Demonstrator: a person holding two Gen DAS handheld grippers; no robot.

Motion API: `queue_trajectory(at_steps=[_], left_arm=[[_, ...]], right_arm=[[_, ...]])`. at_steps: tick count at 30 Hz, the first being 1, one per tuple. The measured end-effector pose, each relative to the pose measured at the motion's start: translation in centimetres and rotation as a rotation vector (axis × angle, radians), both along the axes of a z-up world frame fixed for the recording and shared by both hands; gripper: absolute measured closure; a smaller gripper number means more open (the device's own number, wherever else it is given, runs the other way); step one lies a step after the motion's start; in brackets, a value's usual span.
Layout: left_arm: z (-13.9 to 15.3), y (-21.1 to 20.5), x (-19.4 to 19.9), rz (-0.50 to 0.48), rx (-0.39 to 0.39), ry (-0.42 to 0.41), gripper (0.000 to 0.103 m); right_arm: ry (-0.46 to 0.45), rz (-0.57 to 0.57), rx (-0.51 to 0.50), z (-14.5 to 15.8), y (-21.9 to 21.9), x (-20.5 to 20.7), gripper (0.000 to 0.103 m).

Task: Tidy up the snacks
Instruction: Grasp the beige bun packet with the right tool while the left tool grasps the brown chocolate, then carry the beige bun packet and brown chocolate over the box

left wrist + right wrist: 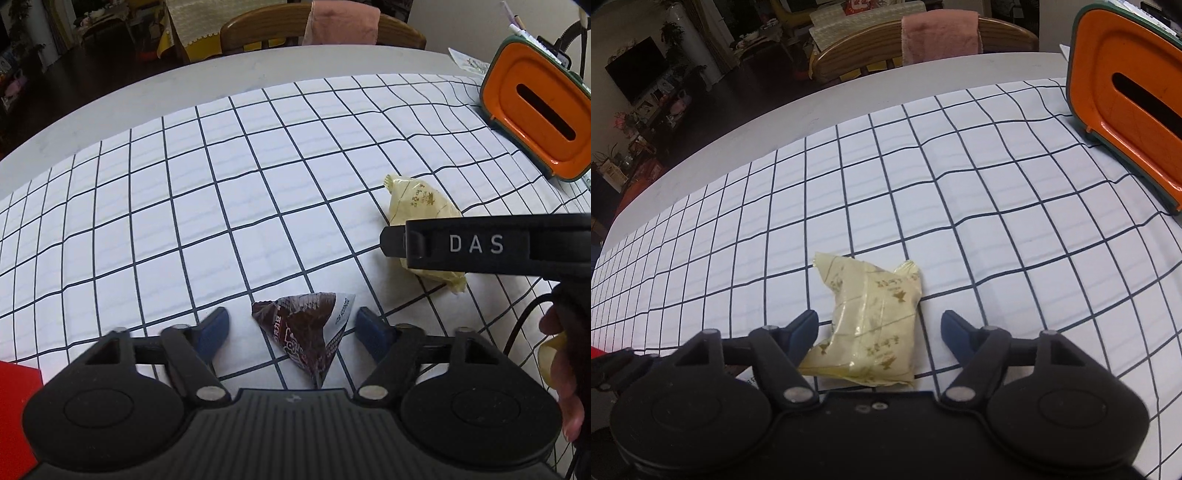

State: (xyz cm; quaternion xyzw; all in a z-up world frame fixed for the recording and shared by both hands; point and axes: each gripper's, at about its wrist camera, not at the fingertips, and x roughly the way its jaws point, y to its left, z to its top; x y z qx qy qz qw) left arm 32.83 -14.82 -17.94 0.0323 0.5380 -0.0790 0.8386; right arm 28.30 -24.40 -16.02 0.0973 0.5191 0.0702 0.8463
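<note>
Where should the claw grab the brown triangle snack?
Probably across the wide middle of the brown triangle snack, coming down from above. It lies flat on the checked cloth, and the left gripper already has an open finger on each side of it.

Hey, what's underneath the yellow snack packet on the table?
The yellow snack packet lies on a white tablecloth with a dark grid, between the right claw's open fingers. Whatever is directly beneath the packet is covered by it.
</note>
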Motion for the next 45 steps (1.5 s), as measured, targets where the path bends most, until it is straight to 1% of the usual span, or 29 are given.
queue_trajectory(at_steps=[1, 3, 4, 5, 9, 13, 15, 21, 30, 38, 45], left_arm=[[-0.1, -0.1, 0.1, -0.002, 0.002, 0.003, 0.036], [-0.2, -0.3, 0.2, -0.008, 0.003, -0.003, 0.039], [-0.2, -0.3, 0.2, -0.012, 0.005, -0.007, 0.041], [-0.2, -0.5, 0.3, -0.016, 0.007, -0.011, 0.045], [-0.2, -0.6, 0.5, -0.007, 0.005, -0.015, 0.052], [-0.1, -0.2, 0.2, 0.002, 0.000, -0.012, 0.054], [-0.1, 0.0, 0.1, 0.006, -0.005, -0.008, 0.054], [0.6, 0.6, -1.2, 0.024, -0.014, -0.013, 0.056], [2.6, 2.4, -4.0, 0.058, -0.020, -0.024, 0.056], [5.1, 3.9, -6.8, 0.084, -0.027, -0.040, 0.056], [7.4, 5.6, -9.8, 0.101, -0.031, -0.051, 0.056]], right_arm=[[-0.003, 0.003, 0.001, 0.1, 0.2, -0.2, 0.036], [-0.007, 0.010, 0.004, 0.3, 0.5, -0.5, 0.045], [-0.009, 0.013, 0.009, 0.4, 0.7, -0.6, 0.047], [-0.009, 0.015, 0.013, 0.5, 0.8, -0.8, 0.052], [-0.019, 0.021, -0.003, 0.8, 1.3, -1.3, 0.058], [-0.025, 0.029, -0.004, 1.2, 1.6, -2.2, 0.062], [-0.029, 0.030, -0.006, 1.5, 1.5, -2.7, 0.066], [-0.036, 0.031, -0.005, 2.4, 1.6, -4.9, 0.068], [-0.045, 0.041, 0.008, 4.3, 1.9, -8.5, 0.068], [-0.056, 0.074, 0.022, 6.4, 2.3, -10.9, 0.068], [-0.084, 0.115, 0.032, 8.7, 3.6, -13.1, 0.068]])
